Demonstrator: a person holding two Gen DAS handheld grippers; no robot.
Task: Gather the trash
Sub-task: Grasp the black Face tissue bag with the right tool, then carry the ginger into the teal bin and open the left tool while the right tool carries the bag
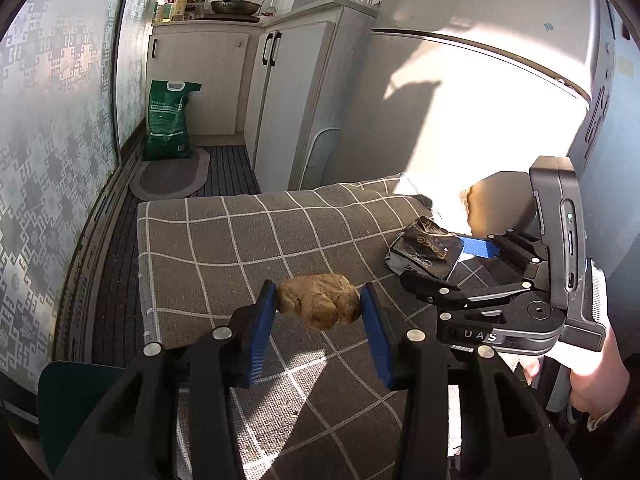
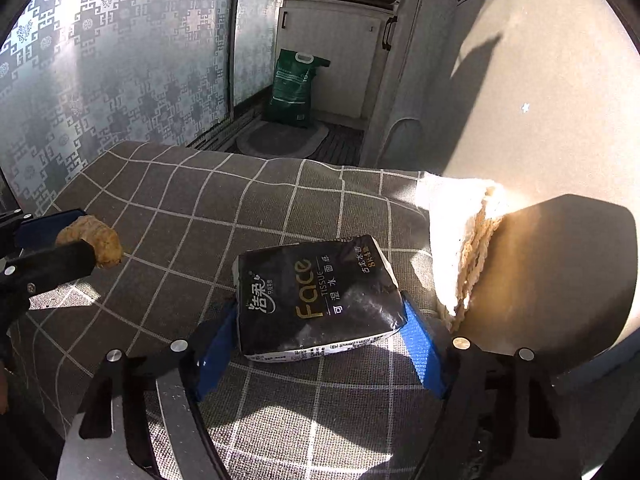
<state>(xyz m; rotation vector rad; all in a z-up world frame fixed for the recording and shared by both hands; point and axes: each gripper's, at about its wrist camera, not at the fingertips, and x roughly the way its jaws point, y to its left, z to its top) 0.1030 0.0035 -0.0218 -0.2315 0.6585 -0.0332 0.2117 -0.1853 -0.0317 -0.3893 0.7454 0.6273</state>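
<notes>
My left gripper [image 1: 319, 304] is shut on a crumpled brown paper ball [image 1: 318, 304] and holds it just above the grey checked tablecloth [image 1: 224, 248]. The ball also shows in the right wrist view [image 2: 94, 240], at the far left. My right gripper [image 2: 320, 316] is shut on a black "Face" tissue pack [image 2: 316, 296], which lies tilted over the cloth. In the left wrist view the pack [image 1: 424, 250] shows at the right, between the right gripper's blue pads [image 1: 478, 246].
A white and tan folded cloth [image 2: 460, 240] lies at the table's right edge against a pale fridge [image 1: 460, 120]. A green sack [image 1: 168, 120] stands on a floor mat by white cabinets [image 1: 200, 84]. A patterned glass door [image 2: 100, 80] runs along the left.
</notes>
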